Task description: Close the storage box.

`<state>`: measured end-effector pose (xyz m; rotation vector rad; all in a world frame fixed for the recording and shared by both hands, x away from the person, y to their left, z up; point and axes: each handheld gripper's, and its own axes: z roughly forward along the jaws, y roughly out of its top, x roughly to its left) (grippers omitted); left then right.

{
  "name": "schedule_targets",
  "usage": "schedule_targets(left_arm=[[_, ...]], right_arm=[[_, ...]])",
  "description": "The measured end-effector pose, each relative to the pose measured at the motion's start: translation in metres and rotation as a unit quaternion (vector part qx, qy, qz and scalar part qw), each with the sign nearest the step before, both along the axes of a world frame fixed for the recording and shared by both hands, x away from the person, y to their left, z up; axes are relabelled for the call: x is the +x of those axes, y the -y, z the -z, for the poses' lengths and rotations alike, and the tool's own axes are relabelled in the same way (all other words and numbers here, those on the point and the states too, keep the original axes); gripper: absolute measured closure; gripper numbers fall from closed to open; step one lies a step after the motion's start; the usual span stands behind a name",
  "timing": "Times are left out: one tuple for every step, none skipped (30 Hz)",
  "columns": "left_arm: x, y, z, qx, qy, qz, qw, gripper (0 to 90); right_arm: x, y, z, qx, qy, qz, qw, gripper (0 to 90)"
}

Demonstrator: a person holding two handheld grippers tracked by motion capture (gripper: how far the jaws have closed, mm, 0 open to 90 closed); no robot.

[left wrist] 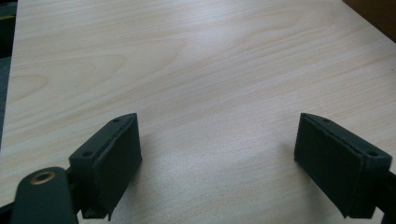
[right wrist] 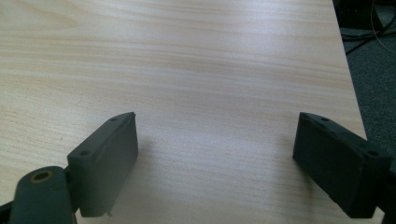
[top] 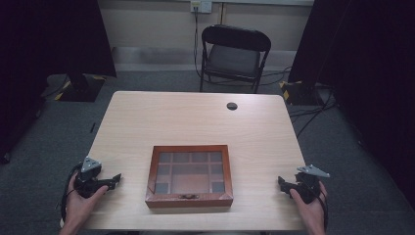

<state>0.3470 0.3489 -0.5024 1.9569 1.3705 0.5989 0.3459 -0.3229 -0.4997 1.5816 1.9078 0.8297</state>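
Now resting wide apart, holding nothing: left gripper (top: 115, 179) and right gripper (top: 282, 183). Probably needing both sides of the stiff, breakable glass-topped wooden box (top: 189, 176).

Pale wooden table (top: 147, 117), a glass-lidded wooden compartment box (top: 189, 176) near its front edge.

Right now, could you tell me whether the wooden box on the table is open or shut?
Shut. The wooden box has its glass-paned lid lying flat on the base, the front latch meeting it, and the compartments show only through the glass.
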Motion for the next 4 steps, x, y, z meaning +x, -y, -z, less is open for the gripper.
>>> schedule_targets(left_arm=[[0.0004, 0.0006, 0.0002, 0.000, 0.000, -0.004, 1.0000, 13.6], [0.0007, 0.0009, 0.0003, 0.000, 0.001, -0.006, 1.0000, 13.4], [0.0007, 0.0008, 0.0003, 0.000, 0.001, -0.006, 1.0000, 13.3], [0.0007, 0.0008, 0.0003, 0.000, 0.001, -0.006, 1.0000, 13.3]], right_arm=[[-0.0001, 0.0000, 0.0001, 0.001, 0.000, -0.001, 1.0000, 13.4], [0.0000, 0.0000, 0.0000, 0.000, 0.000, 0.000, 1.0000, 13.4], [-0.0001, -0.0001, 0.0000, 0.000, 0.000, 0.000, 1.0000, 13.4], [-0.0001, 0.0000, 0.0000, 0.000, 0.000, 0.000, 1.0000, 13.4]])
